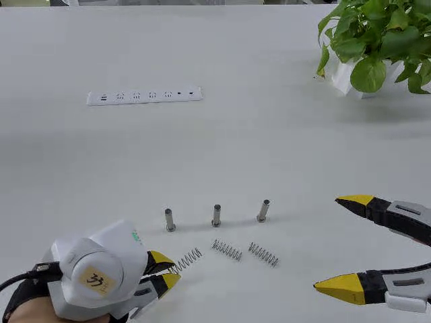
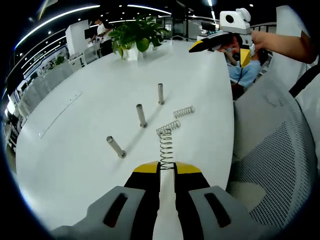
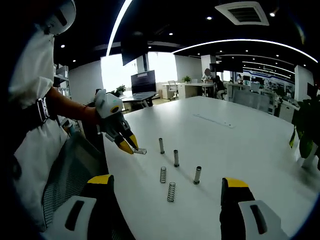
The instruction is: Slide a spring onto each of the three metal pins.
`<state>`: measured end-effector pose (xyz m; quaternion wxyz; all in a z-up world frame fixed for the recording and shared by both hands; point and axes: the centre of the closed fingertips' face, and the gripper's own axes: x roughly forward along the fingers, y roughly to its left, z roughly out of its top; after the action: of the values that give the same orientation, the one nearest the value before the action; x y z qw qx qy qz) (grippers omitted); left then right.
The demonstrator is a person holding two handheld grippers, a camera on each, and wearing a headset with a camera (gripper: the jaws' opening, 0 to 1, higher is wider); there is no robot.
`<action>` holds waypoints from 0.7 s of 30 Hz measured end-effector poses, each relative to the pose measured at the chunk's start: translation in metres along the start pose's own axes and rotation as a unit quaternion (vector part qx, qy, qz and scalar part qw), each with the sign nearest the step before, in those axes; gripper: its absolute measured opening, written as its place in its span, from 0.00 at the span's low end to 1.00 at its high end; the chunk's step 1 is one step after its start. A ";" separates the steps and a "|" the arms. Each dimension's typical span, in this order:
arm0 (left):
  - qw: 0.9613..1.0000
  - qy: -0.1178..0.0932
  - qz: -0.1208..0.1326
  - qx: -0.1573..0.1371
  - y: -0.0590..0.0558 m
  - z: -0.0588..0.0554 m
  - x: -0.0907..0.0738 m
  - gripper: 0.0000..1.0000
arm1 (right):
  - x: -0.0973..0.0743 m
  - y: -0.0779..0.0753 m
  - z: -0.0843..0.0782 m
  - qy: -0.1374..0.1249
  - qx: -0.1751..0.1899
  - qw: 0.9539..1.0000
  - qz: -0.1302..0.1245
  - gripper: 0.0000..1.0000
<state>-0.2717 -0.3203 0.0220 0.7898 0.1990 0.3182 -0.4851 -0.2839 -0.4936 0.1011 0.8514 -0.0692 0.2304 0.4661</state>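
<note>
Three short metal pins stand upright in a row on the white table: left pin [image 1: 170, 220], middle pin [image 1: 216, 215], right pin [image 1: 262, 210]. My left gripper [image 1: 163, 268] is shut on the near end of one spring [image 1: 186, 260] [image 2: 166, 145], which points toward the pins. Two more springs [image 1: 227, 249] [image 1: 262, 254] lie loose in front of the pins. The right gripper [image 1: 343, 242] is held wide open to the right of the pins with nothing between its fingers. The right gripper view shows the left gripper [image 3: 122, 140] with its spring [image 3: 140, 150] beside the pins [image 3: 176, 158].
A white power strip [image 1: 144, 96] lies further back on the left. A potted green plant [image 1: 377, 40] stands at the back right. A mesh chair [image 2: 280, 165] sits beyond the table's near edge. A person's arm [image 3: 65, 107] reaches in behind the left gripper.
</note>
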 end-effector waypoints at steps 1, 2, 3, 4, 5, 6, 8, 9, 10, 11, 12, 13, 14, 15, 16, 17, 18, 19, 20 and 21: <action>1.000 -0.004 0.001 0.000 0.001 0.003 -0.002 0.07 | 0.001 0.001 0.004 -0.001 -0.004 1.000 0.002 0.88; 1.000 -0.007 0.002 0.000 0.001 0.005 -0.003 0.07 | 0.001 0.002 0.006 -0.001 -0.006 1.000 0.004 0.88; 1.000 -0.013 0.003 0.000 0.001 0.008 -0.005 0.07 | 0.002 0.004 0.010 -0.002 -0.009 1.000 0.006 0.88; 1.000 -0.017 0.003 -0.002 0.001 0.011 -0.006 0.07 | 0.003 0.005 0.012 -0.003 -0.011 1.000 0.008 0.87; 1.000 -0.020 0.003 -0.002 0.002 0.013 -0.007 0.07 | 0.004 0.006 0.015 -0.003 -0.014 1.000 0.010 0.87; 1.000 -0.024 0.004 -0.001 0.002 0.015 -0.009 0.07 | 0.006 0.008 0.018 -0.004 -0.017 1.000 0.012 0.86; 0.999 -0.033 0.003 -0.004 0.002 0.021 -0.011 0.07 | 0.008 0.010 0.024 -0.007 -0.019 1.000 0.015 0.84; 0.999 -0.037 0.004 -0.005 0.002 0.023 -0.011 0.07 | 0.009 0.011 0.027 -0.010 -0.019 1.000 0.017 0.83; 0.999 -0.039 0.004 -0.004 0.002 0.025 -0.012 0.07 | 0.010 0.012 0.031 -0.015 -0.018 1.000 0.020 0.82; 0.999 -0.044 0.004 -0.004 0.002 0.028 -0.014 0.07 | 0.012 0.014 0.035 -0.019 -0.016 0.999 0.024 0.81; 0.999 -0.048 0.003 -0.004 0.002 0.030 -0.015 0.07 | 0.013 0.015 0.038 -0.021 -0.015 0.999 0.026 0.79; 0.998 -0.054 0.003 -0.007 0.002 0.034 -0.016 0.07 | 0.015 0.017 0.042 -0.023 -0.014 0.999 0.030 0.78; 0.998 -0.058 0.003 -0.007 0.002 0.036 -0.017 0.07 | 0.016 0.018 0.044 -0.025 -0.015 0.999 0.033 0.77; 0.998 -0.060 0.003 -0.006 0.001 0.037 -0.018 0.07 | 0.018 0.019 0.046 -0.027 -0.015 0.999 0.035 0.75; 0.998 -0.064 0.003 -0.004 0.001 0.040 -0.020 0.07 | 0.020 0.020 0.050 -0.031 -0.014 0.999 0.039 0.74; 0.998 -0.068 0.001 -0.005 0.001 0.042 -0.021 0.07 | 0.021 0.021 0.053 -0.033 -0.011 0.998 0.042 0.72; 0.997 -0.074 0.000 -0.007 0.000 0.045 -0.022 0.07 | 0.024 0.023 0.057 -0.038 -0.008 0.998 0.048 0.71; 0.997 -0.077 0.000 -0.007 0.000 0.046 -0.023 0.07 | 0.026 0.025 0.059 -0.041 -0.008 0.998 0.051 0.69; 0.997 -0.080 -0.001 -0.006 -0.001 0.048 -0.024 0.07 | 0.028 0.026 0.061 -0.042 -0.007 0.998 0.054 0.68; 0.996 -0.086 -0.002 -0.007 -0.002 0.051 -0.025 0.07 | 0.031 0.028 0.064 -0.045 -0.007 0.997 0.058 0.67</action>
<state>-0.2662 -0.3369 0.0759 0.8143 0.1506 0.2528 -0.5002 -0.2719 -0.4334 0.1464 0.8319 -0.0405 0.1927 0.5188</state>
